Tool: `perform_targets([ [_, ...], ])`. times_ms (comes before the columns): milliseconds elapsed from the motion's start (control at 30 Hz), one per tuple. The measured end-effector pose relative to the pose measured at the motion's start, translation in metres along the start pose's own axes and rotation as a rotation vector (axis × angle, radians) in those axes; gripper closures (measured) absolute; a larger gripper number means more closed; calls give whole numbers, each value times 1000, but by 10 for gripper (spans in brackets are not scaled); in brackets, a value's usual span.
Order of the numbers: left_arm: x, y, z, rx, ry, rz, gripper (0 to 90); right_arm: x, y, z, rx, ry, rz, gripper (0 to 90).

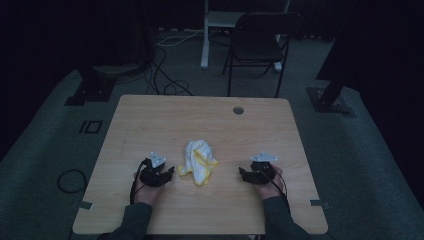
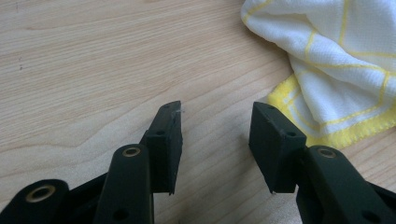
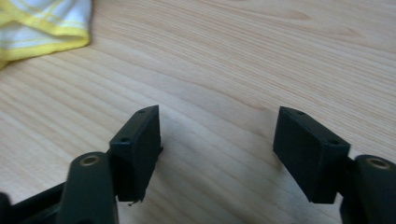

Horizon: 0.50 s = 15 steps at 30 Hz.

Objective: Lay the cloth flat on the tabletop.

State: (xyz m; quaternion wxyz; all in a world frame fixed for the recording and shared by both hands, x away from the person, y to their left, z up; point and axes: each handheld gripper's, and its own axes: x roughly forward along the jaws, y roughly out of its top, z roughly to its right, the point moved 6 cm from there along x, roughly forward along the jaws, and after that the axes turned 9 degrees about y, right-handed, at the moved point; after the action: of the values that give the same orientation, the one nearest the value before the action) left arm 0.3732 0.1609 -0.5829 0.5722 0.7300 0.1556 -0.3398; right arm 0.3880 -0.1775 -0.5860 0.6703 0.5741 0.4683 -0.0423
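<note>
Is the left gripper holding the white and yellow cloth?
No, the left gripper is open over bare wood, and the cloth lies beside it.

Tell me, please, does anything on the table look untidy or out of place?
Only the white and yellow cloth: it lies crumpled in a heap between the left tongs and the right tongs, not spread flat. Both tongs are open and apart from it.

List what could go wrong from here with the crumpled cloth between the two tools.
1. The cloth lies bunched, so a tool may pinch several layers instead of one yellow hem.
2. The left tool and right tool are both open and off the cloth; closing in from opposite sides, they might push it into a tighter heap.
</note>
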Motion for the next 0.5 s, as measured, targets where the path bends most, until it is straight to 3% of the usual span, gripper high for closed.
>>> perform_targets([
  [267, -5, 1, 1, -11, -15, 10, 561, -7, 4, -11, -13, 40, 29, 471],
  [500, -7, 1, 6, 5, -30, 15, 560, -11, 9, -17, -24, 62, 41, 468],
])
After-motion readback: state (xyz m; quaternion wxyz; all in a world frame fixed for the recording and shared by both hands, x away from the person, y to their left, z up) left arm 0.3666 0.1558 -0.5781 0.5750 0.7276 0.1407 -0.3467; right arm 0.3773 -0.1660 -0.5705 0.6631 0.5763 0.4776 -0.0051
